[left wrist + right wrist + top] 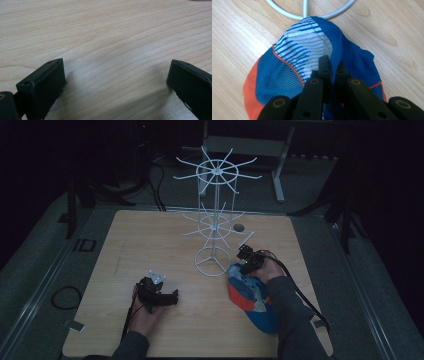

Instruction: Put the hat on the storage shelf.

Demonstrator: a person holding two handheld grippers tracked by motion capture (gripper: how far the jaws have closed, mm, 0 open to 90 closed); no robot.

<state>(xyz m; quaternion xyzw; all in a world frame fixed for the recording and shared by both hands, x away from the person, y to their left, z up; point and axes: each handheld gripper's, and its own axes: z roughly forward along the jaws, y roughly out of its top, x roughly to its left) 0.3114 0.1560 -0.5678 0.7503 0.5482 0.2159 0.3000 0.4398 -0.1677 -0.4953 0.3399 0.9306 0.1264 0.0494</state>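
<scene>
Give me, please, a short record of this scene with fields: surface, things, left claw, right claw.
surface: wooden table
things: white wire rack, standing; blue and orange cap beside its ring base
left claw: open, nothing between its jaws, low over bare wood
right claw: shut on a fold of the cap
contact: cap edge reaches the rack's base ring
</scene>
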